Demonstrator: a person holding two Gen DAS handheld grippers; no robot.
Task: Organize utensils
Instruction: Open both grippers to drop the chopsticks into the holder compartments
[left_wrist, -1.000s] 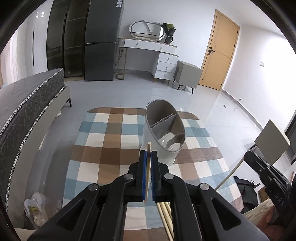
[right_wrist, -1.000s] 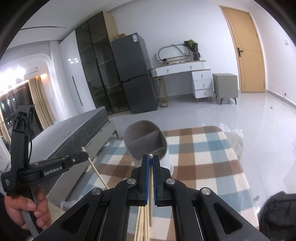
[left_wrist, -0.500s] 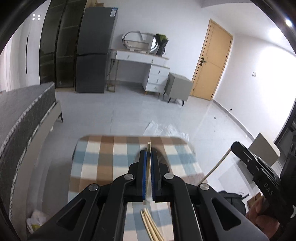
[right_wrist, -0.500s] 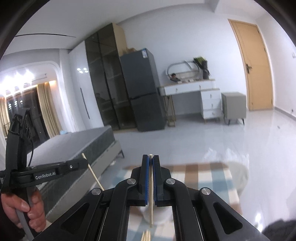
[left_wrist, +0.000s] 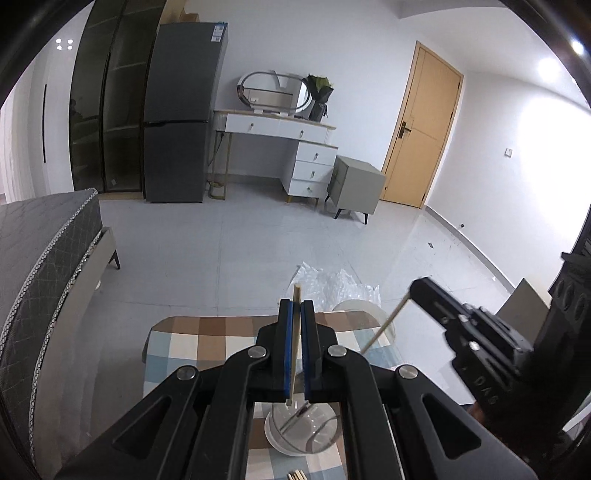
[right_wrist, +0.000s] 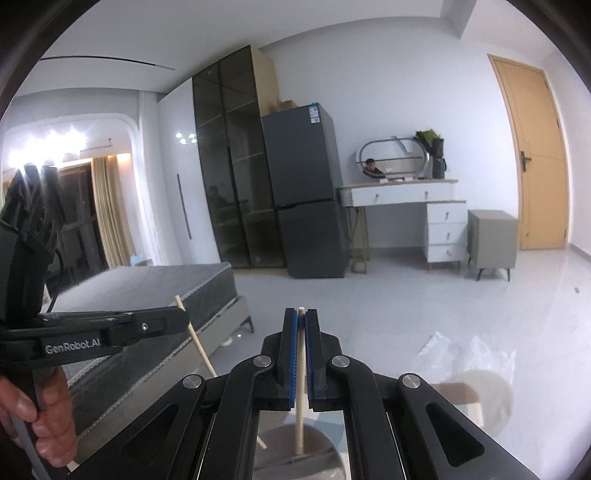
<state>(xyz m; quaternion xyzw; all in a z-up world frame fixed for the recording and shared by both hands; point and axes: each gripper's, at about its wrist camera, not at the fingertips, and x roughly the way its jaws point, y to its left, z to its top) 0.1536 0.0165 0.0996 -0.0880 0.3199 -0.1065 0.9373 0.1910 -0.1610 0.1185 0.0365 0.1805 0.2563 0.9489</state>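
A: How were the tongs seen?
B: One chopstick (left_wrist: 295, 332) was clamped in the left gripper (left_wrist: 296, 314), another chopstick (right_wrist: 301, 369) in the right gripper (right_wrist: 301, 321).
A: And the holder?
B: The utensil holder (left_wrist: 303, 432) was seen below both, on the checked tablecloth (left_wrist: 192, 343).

The room was evenly, coolly lit from overhead. Beyond the tongs a bright patch glared on the right wall (left_wrist: 535, 155), and lamps flared white above the curtain (right_wrist: 110, 206) far left. Fisheye bending curved the edges, corners vignetted black; the floor (right_wrist: 424, 295) shone glossily.
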